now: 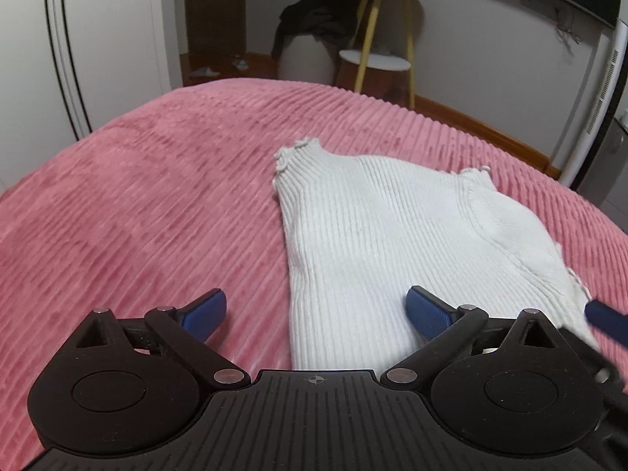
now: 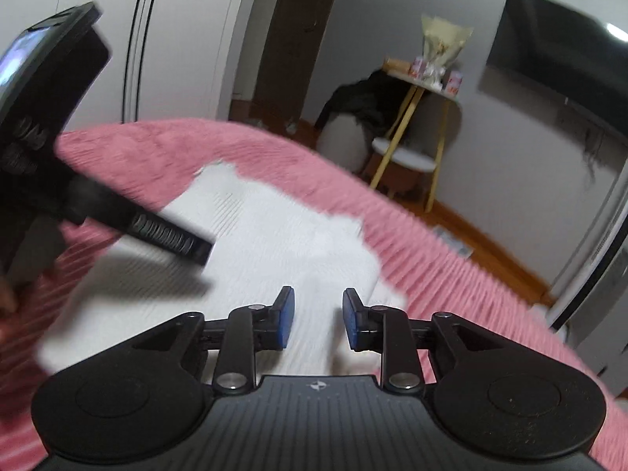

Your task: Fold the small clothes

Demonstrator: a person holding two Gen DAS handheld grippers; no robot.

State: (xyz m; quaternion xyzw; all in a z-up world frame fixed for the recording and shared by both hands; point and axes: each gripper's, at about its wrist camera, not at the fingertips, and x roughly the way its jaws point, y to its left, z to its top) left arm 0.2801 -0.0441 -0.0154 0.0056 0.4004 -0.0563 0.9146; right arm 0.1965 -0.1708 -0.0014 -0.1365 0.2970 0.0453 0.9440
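A small white ribbed knit top (image 1: 384, 243) lies flat on the pink ribbed bedspread (image 1: 149, 196), collar at the far end. My left gripper (image 1: 316, 310) is wide open and empty, hovering over the top's near left edge. The right gripper's blue tip (image 1: 604, 314) shows at the right edge of the left wrist view. In the right wrist view the same top (image 2: 274, 243) appears blurred. My right gripper (image 2: 318, 318) is open with a narrower gap, empty, above the top's near part. The left gripper's body (image 2: 47, 149) shows at the left of that view.
Beyond the bed stand a yellow-legged side table (image 1: 386, 39) with small items, a pale pouf with dark clothes (image 1: 310, 31) on it, a white wardrobe (image 1: 78, 31) at left, a wall TV (image 2: 561, 59) and a wooden floor.
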